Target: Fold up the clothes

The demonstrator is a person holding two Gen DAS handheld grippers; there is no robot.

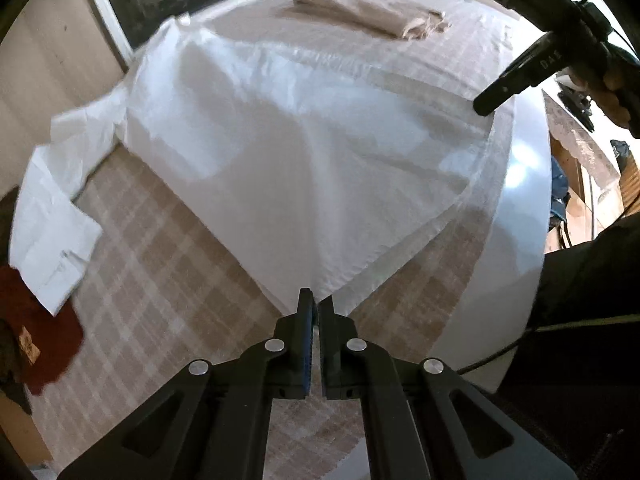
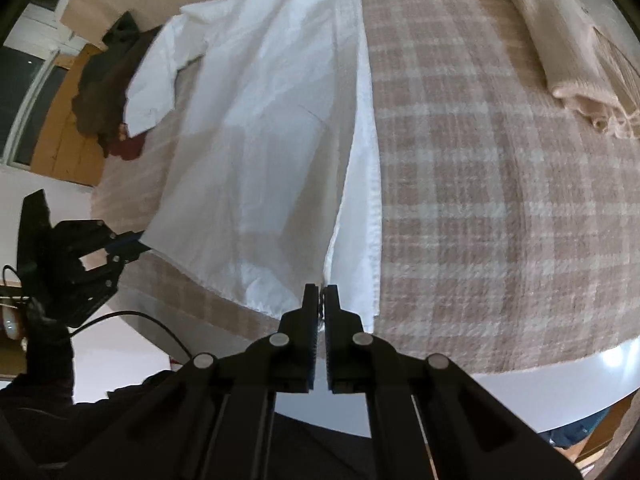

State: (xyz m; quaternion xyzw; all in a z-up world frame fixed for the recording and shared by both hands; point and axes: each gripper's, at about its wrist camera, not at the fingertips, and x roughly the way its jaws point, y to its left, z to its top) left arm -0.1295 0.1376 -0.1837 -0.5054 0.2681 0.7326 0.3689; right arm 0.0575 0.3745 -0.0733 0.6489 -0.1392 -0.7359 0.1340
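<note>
Left gripper (image 1: 317, 302): jaws clenched on a corner of the white shirt (image 1: 280, 152), at the hem end nearest the person. Right gripper (image 2: 321, 294): jaws likewise pinched shut on the hem, at the bottom of the front placket edge. Both hem corners are judged to be held, one per hand.

The white shirt is spread on the plaid blanket (image 2: 500, 200) covering the white table (image 1: 524, 208). Long axis: from the held hem away from both grippers toward the far collar end, not resolved here. Fabric rises in a taut ridge to each grip point, so the hem is seen as slightly lifted off the blanket, with the rest of the body flat. One sleeve (image 1: 60, 208) is trailed out to the left in the left wrist view, its cuff close to a dark red garment (image 1: 48, 340) at the table edge.

Key relation: the whole shirt lies ahead of both tools, so a hem-to-shoulder fold would be carried straight forward along that axis. The loose sleeve is on the left hand's side and is judged likely to need tucking in first.

Further out: a folded beige cloth with fringe (image 2: 568, 60) is parked at the far side of the blanket, well apart from the shirt. Dark clothes (image 2: 104, 92) are piled beyond the sleeve.
</note>
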